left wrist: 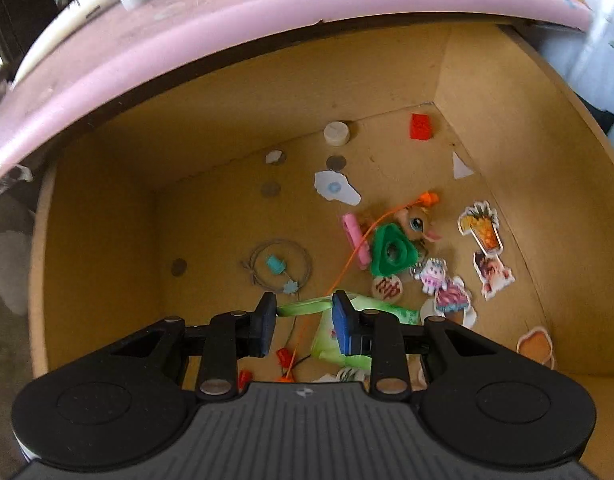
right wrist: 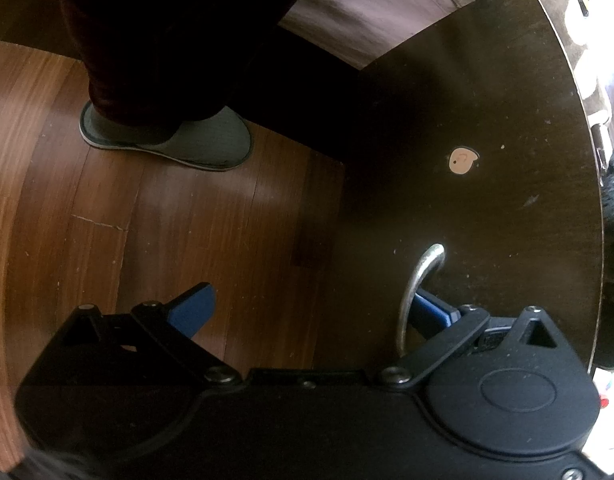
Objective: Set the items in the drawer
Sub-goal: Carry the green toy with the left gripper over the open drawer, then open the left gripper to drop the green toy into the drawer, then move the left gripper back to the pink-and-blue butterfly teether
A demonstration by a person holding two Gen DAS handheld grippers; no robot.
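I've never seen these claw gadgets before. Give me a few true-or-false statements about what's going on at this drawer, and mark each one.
1. The drawer is open with small toys and stickers lying inside. True.
2. The left claw is clamped tight on the green triangular toy. False: its fingers stand apart, and the toy lies farther in.
3. The right claw is open, one finger tucked behind the metal handle on the dark drawer front. True.
4. The red brick lies near the drawer's middle. False: it lies by a far corner.
5. A bare foot shows on the floor. False: it wears a grey slipper.
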